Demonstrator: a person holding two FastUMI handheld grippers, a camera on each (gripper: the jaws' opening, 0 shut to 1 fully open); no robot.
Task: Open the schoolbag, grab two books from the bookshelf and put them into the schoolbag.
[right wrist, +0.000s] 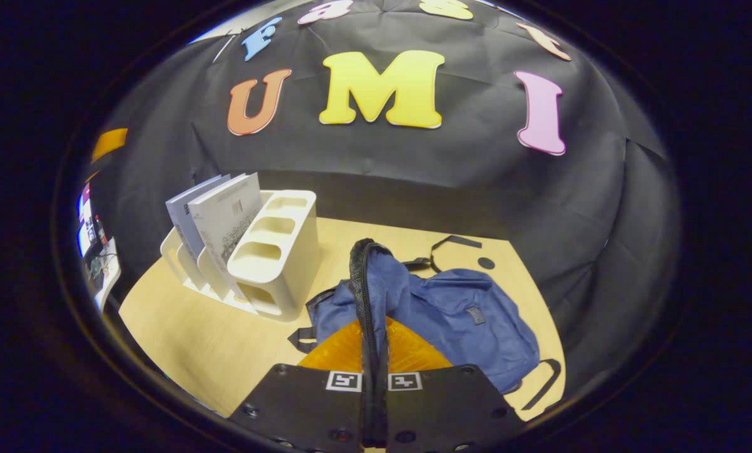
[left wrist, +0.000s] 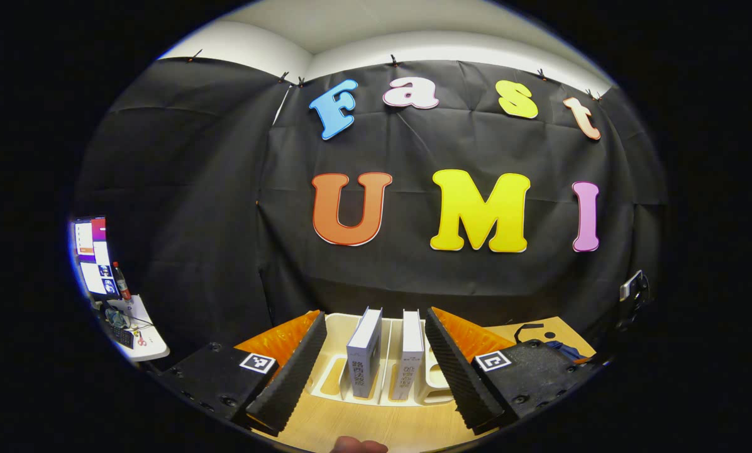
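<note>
The left gripper [left wrist: 376,371], jaws spread wide, faced two upright books [left wrist: 364,352] in the bookshelf [left wrist: 332,327] straight ahead, while the right gripper [right wrist: 374,377] clenched the schoolbag [right wrist: 458,321] zipper edge.

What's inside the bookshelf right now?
Two books stand upright in the bookshelf slots. Their lower edges are hidden by the shelf's dividers.

We see black cloth [left wrist: 225,189] walling the booth, a pale ceiling [left wrist: 351,25] above, a light wooden worktop [right wrist: 193,340], and a white side table [left wrist: 146,340] at left.
</note>
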